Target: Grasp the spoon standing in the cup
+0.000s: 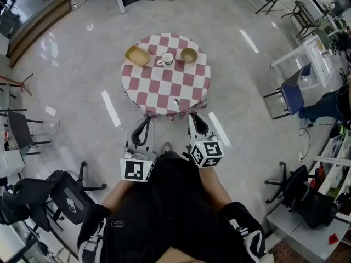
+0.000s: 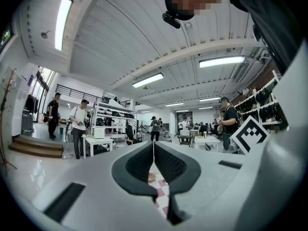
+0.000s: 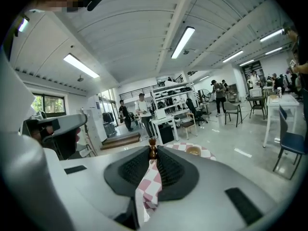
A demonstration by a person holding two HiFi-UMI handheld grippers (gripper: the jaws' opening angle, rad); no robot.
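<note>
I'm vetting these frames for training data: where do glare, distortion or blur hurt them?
Head view: ceiling-light reflections streak the glossy floor beside the checked table; fisheye curves the room's edges. Left gripper view: the ceiling light is blown out, corners black. Right gripper view: beams bow strongly, distant people are small and soft.

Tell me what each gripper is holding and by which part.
Nothing is held. The left gripper has jaws together, empty; the right gripper has them slightly apart, with tablecloth showing between.
</note>
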